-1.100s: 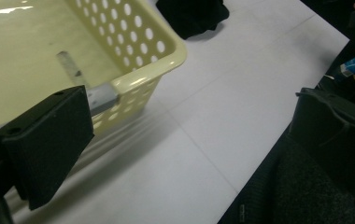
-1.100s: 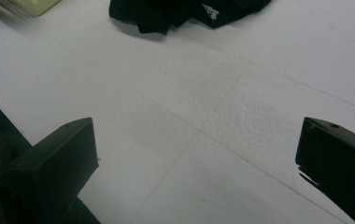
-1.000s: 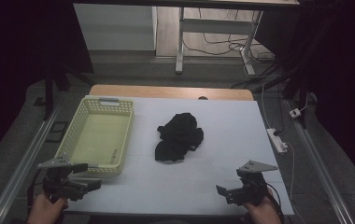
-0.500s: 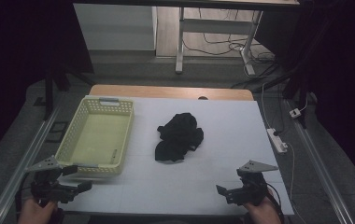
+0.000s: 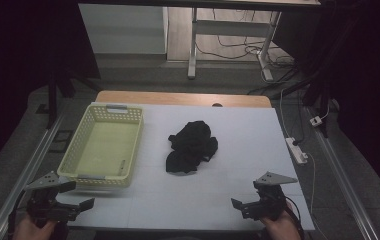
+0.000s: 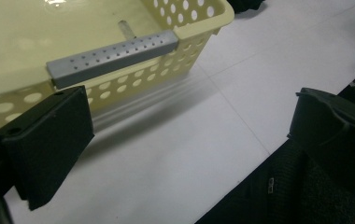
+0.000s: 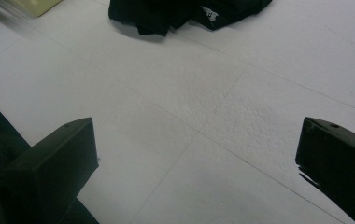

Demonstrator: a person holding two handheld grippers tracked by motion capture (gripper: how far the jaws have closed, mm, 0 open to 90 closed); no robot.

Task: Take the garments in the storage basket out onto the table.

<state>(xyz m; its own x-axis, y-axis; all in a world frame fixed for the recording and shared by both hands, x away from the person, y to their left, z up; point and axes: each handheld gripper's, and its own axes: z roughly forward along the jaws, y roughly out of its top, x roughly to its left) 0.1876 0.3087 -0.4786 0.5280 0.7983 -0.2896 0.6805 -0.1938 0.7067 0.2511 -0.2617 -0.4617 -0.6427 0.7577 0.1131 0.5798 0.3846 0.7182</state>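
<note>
White table (image 5: pixel 238 200), black cloth (image 5: pixel 192 146) mid-surface (well beyond both spread-jawed hand-held grippers).

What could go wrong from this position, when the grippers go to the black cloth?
1. The black cloth lies crumpled, so a gripper may catch only one fold and drag the rest.
2. The left gripper, open, sits close to the yellow basket; reaching across could knock its near wall.

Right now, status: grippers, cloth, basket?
Left gripper and right gripper open, empty, at near table edge. Black cloth crumpled mid-table, untouched. Yellow basket empty, left of cloth. Nothing between.
</note>
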